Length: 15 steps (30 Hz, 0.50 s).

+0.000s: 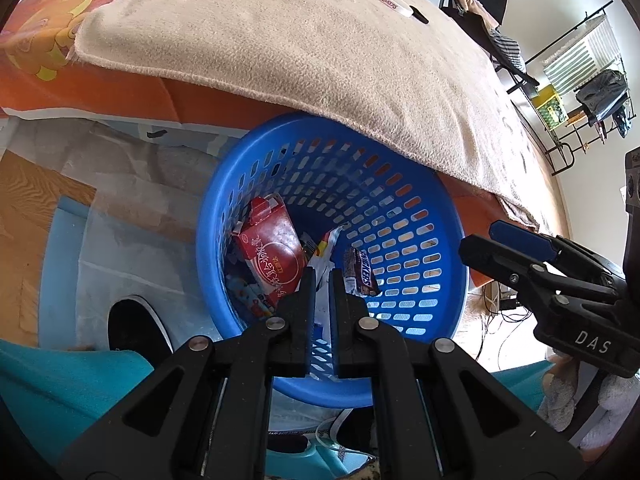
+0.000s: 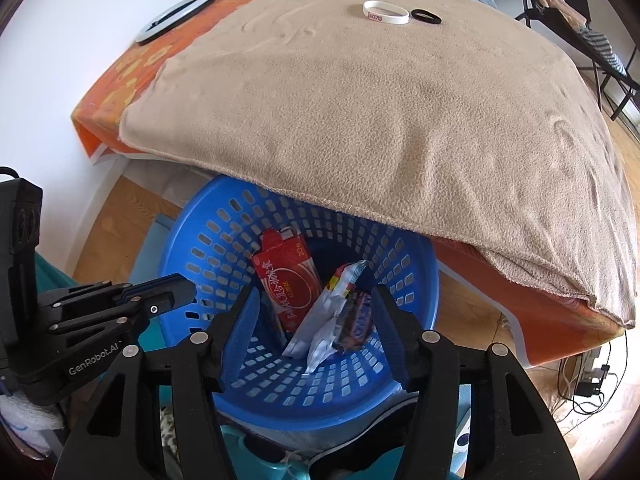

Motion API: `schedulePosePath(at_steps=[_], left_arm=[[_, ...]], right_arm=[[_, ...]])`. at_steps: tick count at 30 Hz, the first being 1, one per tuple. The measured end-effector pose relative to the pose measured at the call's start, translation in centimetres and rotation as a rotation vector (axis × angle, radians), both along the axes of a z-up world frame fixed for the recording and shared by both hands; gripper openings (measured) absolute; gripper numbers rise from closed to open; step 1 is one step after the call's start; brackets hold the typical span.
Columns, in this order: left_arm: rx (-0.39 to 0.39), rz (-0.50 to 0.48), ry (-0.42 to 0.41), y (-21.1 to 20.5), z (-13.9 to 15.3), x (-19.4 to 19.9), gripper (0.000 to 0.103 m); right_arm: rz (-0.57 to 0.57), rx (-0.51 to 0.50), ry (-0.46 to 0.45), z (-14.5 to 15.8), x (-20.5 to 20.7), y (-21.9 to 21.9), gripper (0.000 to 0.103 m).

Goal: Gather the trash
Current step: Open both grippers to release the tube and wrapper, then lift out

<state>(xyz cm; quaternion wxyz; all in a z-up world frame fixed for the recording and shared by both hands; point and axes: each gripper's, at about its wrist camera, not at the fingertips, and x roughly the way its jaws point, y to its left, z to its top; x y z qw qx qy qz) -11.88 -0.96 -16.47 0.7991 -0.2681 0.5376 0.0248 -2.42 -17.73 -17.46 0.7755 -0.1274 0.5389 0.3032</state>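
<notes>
Below, crumpled wrappers in blue basket

A home bedroom: a bed in an orange sheet under a beige fleece blanket, a clothes rack far right, wood floor.

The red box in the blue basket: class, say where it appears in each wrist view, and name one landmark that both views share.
Left wrist view: the red box lies left of centre, in the blue basket.
Right wrist view: the red box lies just left of centre, beside a white wrapper.
Shared landmark: the white wristband on the beige blanket.
</notes>
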Motion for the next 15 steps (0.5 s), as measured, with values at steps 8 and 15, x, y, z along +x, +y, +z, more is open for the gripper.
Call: schedulePosePath(at_steps=[8, 15], left_arm=[[0.038, 0.003, -0.024, 0.2, 1.0, 0.0, 0.027], [0.093, -0.021, -0.042, 0.2, 2.5, 0.6, 0.027]], right_arm=[[-0.011, 0.018, -0.031, 1.6, 0.4, 0.0, 0.066], [-0.007, 0.036, -0.046, 2.8, 1.0, 0.1, 0.067]])
